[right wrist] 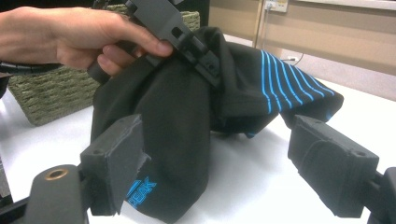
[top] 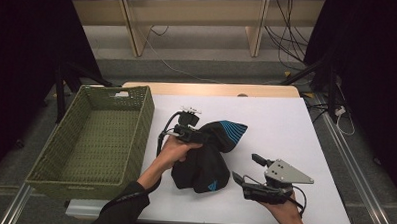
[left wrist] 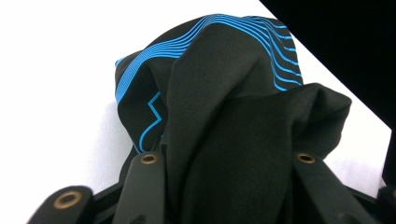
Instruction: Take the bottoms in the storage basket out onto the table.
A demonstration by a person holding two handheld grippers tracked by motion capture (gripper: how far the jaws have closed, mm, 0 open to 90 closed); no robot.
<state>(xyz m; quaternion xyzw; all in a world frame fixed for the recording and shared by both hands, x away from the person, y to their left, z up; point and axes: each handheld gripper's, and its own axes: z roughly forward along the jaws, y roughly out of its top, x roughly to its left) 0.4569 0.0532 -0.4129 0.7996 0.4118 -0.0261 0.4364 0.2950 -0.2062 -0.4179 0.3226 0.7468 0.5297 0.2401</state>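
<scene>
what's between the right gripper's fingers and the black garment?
Bare white table in the high view. The right gripper is open, fingers short of the black garment, not touching. The left gripper has the cloth.

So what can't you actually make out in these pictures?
- What kind of garment the black cloth with blue stripes is: it is bunched up in the high view.
- The blue lettering on it: partly cut off behind the right claw in the right claw view.
- How firmly the left claw pinches the cloth: folds cover the gap in the left claw view.
- The near inside wall of the green woven basket: hidden by its own rim, high view.
</scene>
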